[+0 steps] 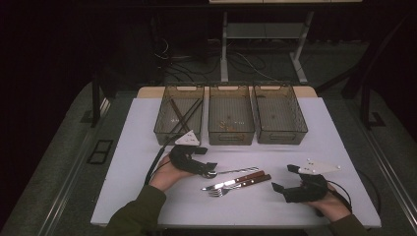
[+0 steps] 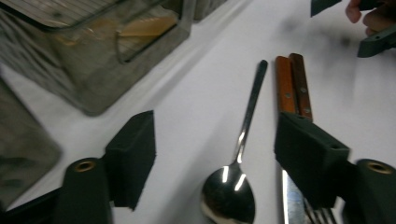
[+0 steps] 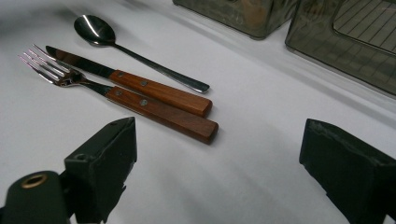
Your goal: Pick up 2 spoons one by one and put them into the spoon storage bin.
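Looking down from the high view, the left gripper (image 1: pixel 209 169) sits over the spoon (image 1: pixel 235 171) bowl on the white worktop (image 1: pixel 147 123), the right gripper (image 1: pixel 284 178) apart.

Its own view shows the spoon between its spread jaws, untouched, beside the knife (image 2: pixel 288 93).

From the right gripper view, its jaws stand wide, near the fork (image 3: pixel 140 103).

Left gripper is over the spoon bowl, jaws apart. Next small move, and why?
Probably lower the left gripper slightly and close on the shiny steel spoon. Its bowl lies between the open black jaws, with neither pad touching it. The wooden-handled knife sits close by the right-hand jaw, so keeping the grip centred on the spoon should avoid catching it.
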Tool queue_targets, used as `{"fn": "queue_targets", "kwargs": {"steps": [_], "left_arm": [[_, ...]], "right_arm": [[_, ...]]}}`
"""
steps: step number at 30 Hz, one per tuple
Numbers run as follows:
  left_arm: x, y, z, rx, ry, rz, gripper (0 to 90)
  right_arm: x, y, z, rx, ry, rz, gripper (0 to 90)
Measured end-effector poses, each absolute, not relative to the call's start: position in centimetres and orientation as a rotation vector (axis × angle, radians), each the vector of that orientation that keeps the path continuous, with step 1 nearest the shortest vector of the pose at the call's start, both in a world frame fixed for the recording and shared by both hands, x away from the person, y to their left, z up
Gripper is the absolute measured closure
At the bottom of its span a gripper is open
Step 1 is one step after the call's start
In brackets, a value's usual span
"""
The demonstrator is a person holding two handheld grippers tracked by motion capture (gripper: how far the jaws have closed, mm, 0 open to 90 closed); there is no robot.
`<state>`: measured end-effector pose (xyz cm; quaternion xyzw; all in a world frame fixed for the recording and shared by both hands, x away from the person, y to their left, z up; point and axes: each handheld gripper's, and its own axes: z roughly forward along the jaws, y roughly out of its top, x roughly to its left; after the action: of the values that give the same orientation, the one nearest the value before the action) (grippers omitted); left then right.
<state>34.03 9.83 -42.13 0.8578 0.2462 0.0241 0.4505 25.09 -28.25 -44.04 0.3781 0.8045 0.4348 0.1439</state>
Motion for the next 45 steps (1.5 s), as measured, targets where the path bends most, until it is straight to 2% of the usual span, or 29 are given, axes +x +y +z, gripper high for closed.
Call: {"fn": "queue_targets", "kwargs": {"steps": [6, 22, 31, 45], "left_arm": [[33.7, 9.4, -43.0, 2.198, 0.628, 0.031, 43.4], [33.8, 9.2, -43.8, 2.28, 0.62, 0.021, 49.9], [33.7, 9.0, -44.2, 2.312, 0.609, 0.019, 50.5], [33.1, 8.7, -44.2, 2.362, 0.552, 0.088, 55.4]], "right_arm": [[25.0, -28.1, -44.1, 1.074, 2.32, 1.235, 11.3], [25.0, -28.0, -44.1, 1.053, 2.32, 1.217, 11.3], [25.1, -28.1, -44.0, 1.048, 2.315, 1.209, 11.3], [25.0, -28.1, -44.0, 1.046, 2.313, 1.201, 11.3]]}}
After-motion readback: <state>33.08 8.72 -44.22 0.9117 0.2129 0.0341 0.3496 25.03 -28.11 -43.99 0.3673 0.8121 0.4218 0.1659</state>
